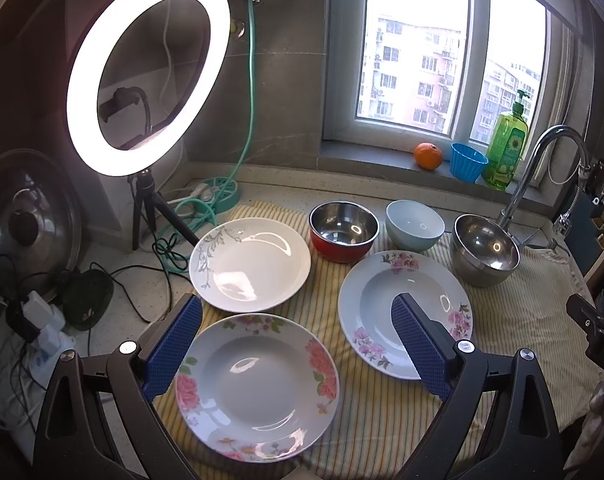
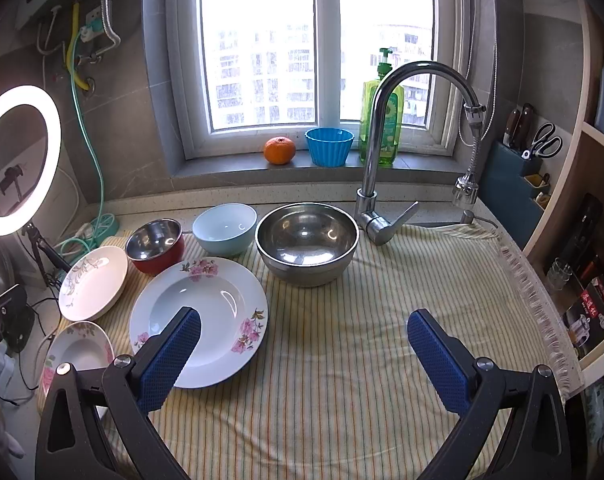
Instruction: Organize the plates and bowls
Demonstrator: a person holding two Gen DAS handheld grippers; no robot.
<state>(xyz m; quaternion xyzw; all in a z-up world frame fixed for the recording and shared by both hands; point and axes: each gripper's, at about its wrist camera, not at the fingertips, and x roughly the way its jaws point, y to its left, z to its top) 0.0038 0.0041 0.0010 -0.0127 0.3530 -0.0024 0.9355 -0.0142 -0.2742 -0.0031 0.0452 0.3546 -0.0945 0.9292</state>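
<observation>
The left tool (image 1: pixel 298 312) has two black plastic arms that widen toward the camera, each with a long triangular cut-out. Its fingers carry blue pads (image 1: pixel 174 344) with a fine knobbed grid texture and rounded tips. Round silver screws (image 1: pixel 128 347) sit at the pivots, two on each side. The right tool (image 2: pixel 303 328) is built alike: black arms with triangular openings, blue textured pads (image 2: pixel 170 356), silver screw heads (image 2: pixel 485 363) at the joints. In the left view its black side shows at the right edge, with white letters partly cut off
</observation>
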